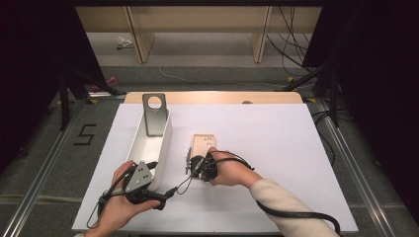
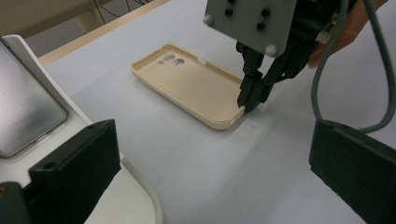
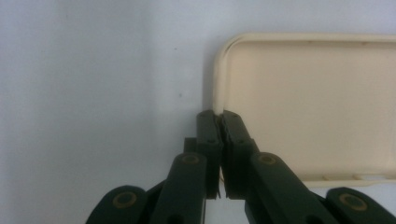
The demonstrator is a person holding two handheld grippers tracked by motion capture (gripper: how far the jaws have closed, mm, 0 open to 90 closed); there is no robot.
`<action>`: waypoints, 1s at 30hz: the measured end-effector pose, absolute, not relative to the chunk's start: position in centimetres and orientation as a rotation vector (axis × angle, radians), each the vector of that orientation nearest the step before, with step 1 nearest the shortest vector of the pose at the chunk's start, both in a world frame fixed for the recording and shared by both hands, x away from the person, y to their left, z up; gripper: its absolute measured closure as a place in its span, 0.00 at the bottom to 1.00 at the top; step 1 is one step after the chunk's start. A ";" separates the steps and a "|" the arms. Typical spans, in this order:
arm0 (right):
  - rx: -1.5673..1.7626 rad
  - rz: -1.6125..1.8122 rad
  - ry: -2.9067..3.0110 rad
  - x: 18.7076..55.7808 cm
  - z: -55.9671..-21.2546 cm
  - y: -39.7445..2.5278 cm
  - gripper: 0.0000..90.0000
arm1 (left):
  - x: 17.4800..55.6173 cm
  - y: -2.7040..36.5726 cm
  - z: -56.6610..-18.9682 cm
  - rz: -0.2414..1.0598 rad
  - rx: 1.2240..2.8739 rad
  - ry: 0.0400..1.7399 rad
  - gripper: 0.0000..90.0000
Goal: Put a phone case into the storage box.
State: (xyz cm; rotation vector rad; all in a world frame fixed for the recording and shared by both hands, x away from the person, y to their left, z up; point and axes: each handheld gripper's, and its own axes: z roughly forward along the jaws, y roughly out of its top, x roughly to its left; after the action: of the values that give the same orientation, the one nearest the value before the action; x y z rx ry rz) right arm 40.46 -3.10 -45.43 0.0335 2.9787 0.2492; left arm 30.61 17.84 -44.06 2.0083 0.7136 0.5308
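**Right gripper pinches the rim of a phone case lying on the table**

A cream phone case (image 1: 203, 146) lies open side up on a white table (image 1: 276, 148), near its middle. Its long axis runs away from the person, with the camera cut-outs at the far end. The right gripper (image 1: 197, 167), held in the person's right hand (image 1: 230, 170), meets the case at its near end; its jaws are closed together on the thin rim (image 3: 218, 100) at a corner.

To the left stands a long white tray (image 1: 165, 148), roughly parallel to the case, with a dark phone (image 1: 154, 113) leaning upright inside at its far end. The left gripper (image 1: 143, 185) rests at the tray's near end, its jaws apart and holding nothing.
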 end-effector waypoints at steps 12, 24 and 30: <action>0.067 0.524 2.883 39.7 -43.4 -6.2 0.98 | 30.6 17.7 -44.1 0.532 2.004 0.715 0.02; 0.088 0.700 2.819 37.7 -42.3 -9.3 0.98 | 30.6 17.7 -44.0 0.534 1.992 0.716 0.02; 0.105 0.741 2.810 37.0 -42.0 -10.6 0.98 | 30.6 17.7 -43.9 0.532 1.984 0.718 0.02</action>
State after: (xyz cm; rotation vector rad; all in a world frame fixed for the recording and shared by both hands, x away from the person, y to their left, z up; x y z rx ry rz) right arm 37.02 -10.60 -42.05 0.1046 2.8100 0.7409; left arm 30.62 17.68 -43.94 1.9839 0.7175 0.5319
